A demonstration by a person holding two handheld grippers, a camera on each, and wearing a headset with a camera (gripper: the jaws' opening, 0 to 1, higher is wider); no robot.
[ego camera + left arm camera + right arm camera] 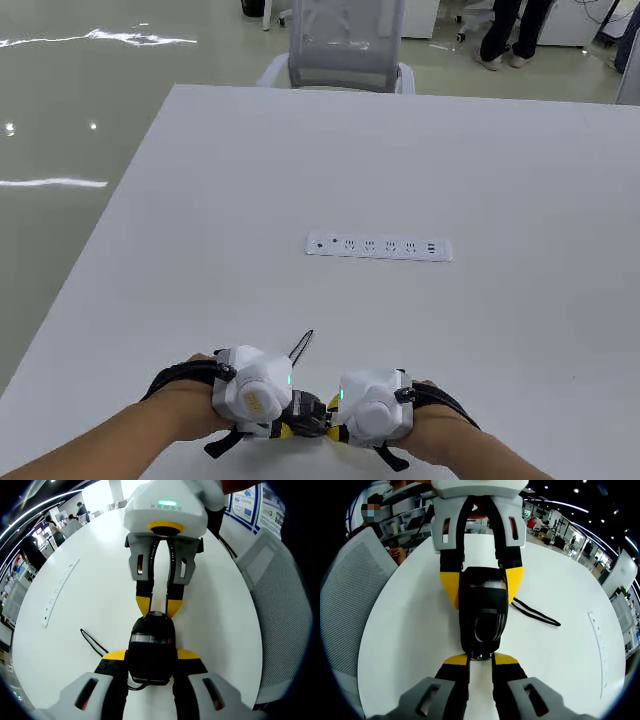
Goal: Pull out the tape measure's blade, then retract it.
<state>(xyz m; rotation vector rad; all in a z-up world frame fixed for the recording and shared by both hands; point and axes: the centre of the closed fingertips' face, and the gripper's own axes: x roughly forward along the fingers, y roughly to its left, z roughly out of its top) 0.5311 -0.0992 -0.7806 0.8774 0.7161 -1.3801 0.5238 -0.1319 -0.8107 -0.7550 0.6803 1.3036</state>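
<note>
A black tape measure (308, 412) lies on the white table (400, 160) near its front edge, between my two grippers, which face each other. My left gripper (151, 655) is shut on the case (152, 650), one yellow-tipped jaw on each side. My right gripper (480, 659) is shut on the blade's tip at the case's mouth (479, 655). No length of blade is drawn out. In the head view the left gripper (290, 417) and the right gripper (336, 420) almost meet. The case's black wrist strap (301, 347) trails away across the table.
A white power strip (378, 246) lies in the middle of the table. A grey mesh chair (345, 45) stands at the far edge, and people stand farther back. Another mesh chair (280, 610) is close behind me. The floor drops off along the table's left edge.
</note>
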